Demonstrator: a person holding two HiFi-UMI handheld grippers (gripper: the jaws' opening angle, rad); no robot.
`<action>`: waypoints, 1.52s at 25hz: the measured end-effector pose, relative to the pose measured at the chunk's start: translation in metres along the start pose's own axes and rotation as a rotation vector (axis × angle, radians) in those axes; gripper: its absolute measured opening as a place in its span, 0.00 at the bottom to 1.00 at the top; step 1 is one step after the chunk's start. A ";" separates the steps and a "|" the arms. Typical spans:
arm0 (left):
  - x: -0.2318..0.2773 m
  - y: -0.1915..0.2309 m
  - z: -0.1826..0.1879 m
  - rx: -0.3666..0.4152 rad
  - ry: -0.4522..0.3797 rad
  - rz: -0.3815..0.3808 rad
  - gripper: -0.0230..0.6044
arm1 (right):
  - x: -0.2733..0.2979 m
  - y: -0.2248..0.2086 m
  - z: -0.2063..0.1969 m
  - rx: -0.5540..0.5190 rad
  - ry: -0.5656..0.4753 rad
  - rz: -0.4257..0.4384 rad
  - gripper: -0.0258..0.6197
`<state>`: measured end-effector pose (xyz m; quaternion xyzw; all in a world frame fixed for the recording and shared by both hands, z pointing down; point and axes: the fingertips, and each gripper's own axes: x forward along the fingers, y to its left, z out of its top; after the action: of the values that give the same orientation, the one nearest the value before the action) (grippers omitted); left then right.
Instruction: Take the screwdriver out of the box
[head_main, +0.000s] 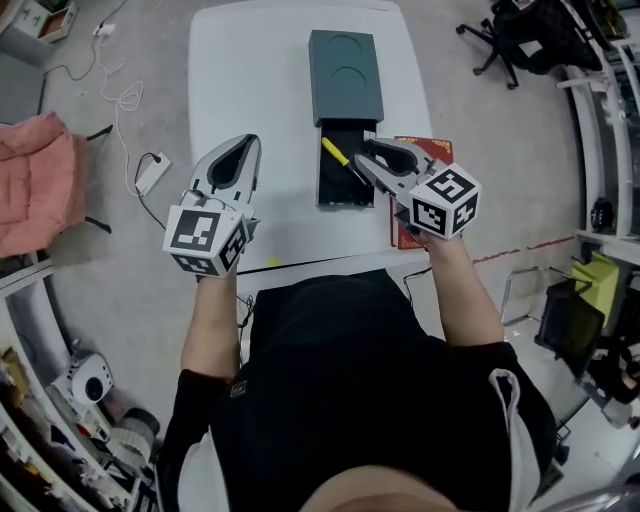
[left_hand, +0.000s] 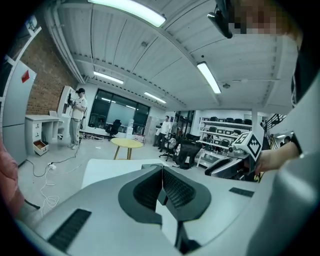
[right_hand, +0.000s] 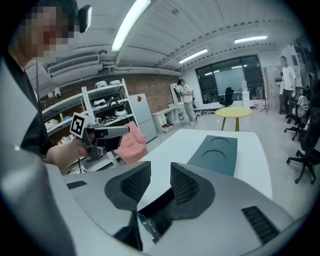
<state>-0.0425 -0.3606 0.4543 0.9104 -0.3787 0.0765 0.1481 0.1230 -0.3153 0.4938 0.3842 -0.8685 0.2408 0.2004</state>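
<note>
On the white table (head_main: 260, 80) a black box (head_main: 345, 180) lies open, its dark green lid (head_main: 345, 75) pushed to the far end. A yellow-handled screwdriver (head_main: 335, 152) rests inside it, toward the left wall. My right gripper (head_main: 368, 150) hovers over the box's right side, open and empty. In the right gripper view the right gripper (right_hand: 160, 172) shows a clear gap between its pads, with the lid (right_hand: 215, 155) beyond. My left gripper (head_main: 248, 145) hangs over the table's left part, away from the box. In its own view the left gripper (left_hand: 161, 172) is shut on nothing.
A red book (head_main: 428, 150) lies under the right gripper beside the box. A pink cloth (head_main: 40, 180), cables (head_main: 120, 95) and a white adapter (head_main: 150, 172) sit on the floor at left. An office chair (head_main: 520, 40) stands at the far right.
</note>
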 end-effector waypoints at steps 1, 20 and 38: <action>0.003 0.000 -0.005 -0.010 0.008 -0.006 0.07 | 0.005 -0.004 -0.007 -0.007 0.031 -0.007 0.25; 0.019 0.000 -0.051 -0.052 0.086 -0.024 0.07 | 0.073 -0.046 -0.123 -0.144 0.510 0.004 0.25; 0.002 0.013 -0.054 -0.110 0.043 0.018 0.07 | 0.086 -0.060 -0.160 -0.297 0.775 -0.056 0.21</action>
<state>-0.0522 -0.3529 0.5081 0.8955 -0.3873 0.0768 0.2053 0.1413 -0.3087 0.6843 0.2555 -0.7433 0.2342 0.5722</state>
